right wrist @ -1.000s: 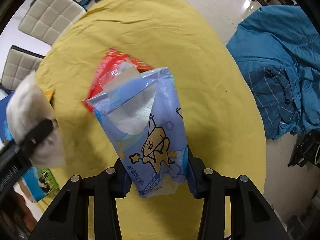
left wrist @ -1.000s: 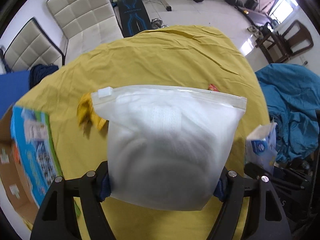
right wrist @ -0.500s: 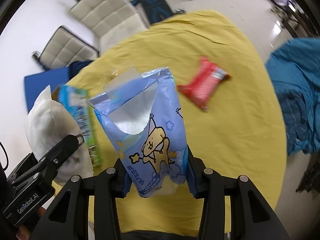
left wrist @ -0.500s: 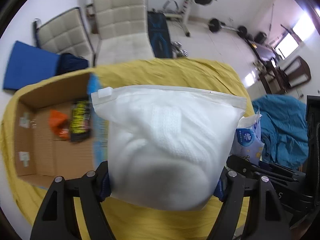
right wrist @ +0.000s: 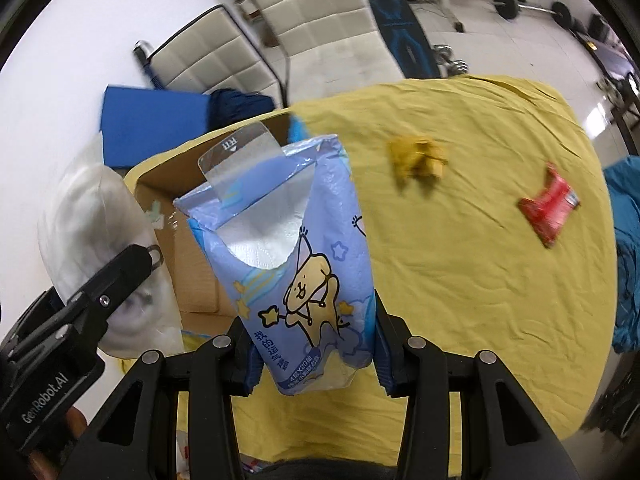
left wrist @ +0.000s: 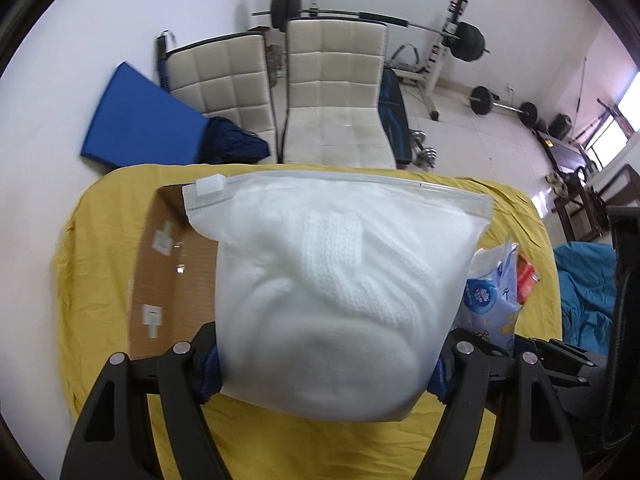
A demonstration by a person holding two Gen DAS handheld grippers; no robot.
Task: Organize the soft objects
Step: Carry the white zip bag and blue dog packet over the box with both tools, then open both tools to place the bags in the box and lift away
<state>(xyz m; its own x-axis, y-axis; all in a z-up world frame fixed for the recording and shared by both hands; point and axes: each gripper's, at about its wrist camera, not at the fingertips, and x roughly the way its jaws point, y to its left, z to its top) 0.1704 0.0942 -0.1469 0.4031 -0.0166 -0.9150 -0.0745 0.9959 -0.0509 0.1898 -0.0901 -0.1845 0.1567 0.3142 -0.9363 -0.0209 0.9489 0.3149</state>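
above the cardboard box (left wrist: pixel 176 276), left hand-held gripper (left wrist: pixel 328 364) clamping zip bag (left wrist: pixel 336 280)

**Materials and finishes on the table**

The frosted plastic zip bag (left wrist: pixel 332 304) looks matt and holds white ribbed knit cloth. The blue cartoon-printed tissue pack (right wrist: pixel 304 264) is glossy plastic film with a clear shiny peel flap. The brown cardboard box (left wrist: pixel 168 272) is matt and corrugated. The yellow tablecloth (right wrist: pixel 472 272) is creased matt fabric. The red snack wrapper (right wrist: pixel 550 206) looks glossy.
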